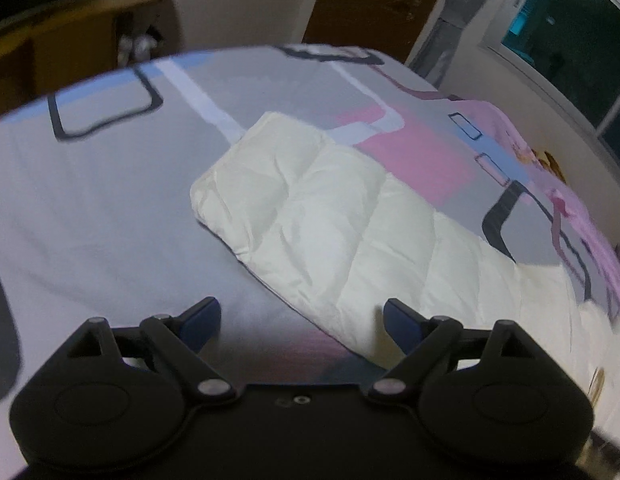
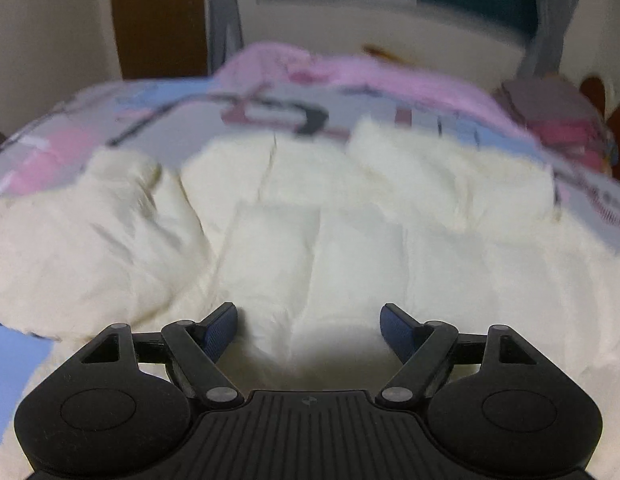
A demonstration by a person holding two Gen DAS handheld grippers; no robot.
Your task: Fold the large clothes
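A cream quilted jacket (image 1: 330, 216) lies spread on the bed (image 1: 89, 200), over a bedspread patterned in grey, pink and blue. In the left wrist view one puffy sleeve runs from the centre of the frame down toward the lower right. In the right wrist view the jacket's body (image 2: 330, 248) fills the middle of the frame, with a sleeve bunched at the left and another padded part folded across the upper right. That view is blurred, so seams and edges are hard to read.

The left hand-held gripper (image 1: 301, 320) is released, its blue-padded fingers spread wide and holding nothing; it hangs above the bare bedspread just beside the sleeve's lower edge. The right hand-held gripper (image 2: 310, 326) is likewise spread and empty, poised low over the jacket's body, and whether it touches the fabric cannot be told.

The folding looks barely begun, with the sleeves still to be brought in. Several things could go wrong from here:

- The padding is thick and slippery, so a shallow pinch may slide off when lifted.
- A pinch taken too deep near the sleeve edge could catch the bedspread too and drag it along.
- Springy filling may push a folded sleeve open again unless it is pressed flat.
- A pink blanket (image 2: 350, 68) heaped at the top of the frame could snag the jacket if it is pushed that way.
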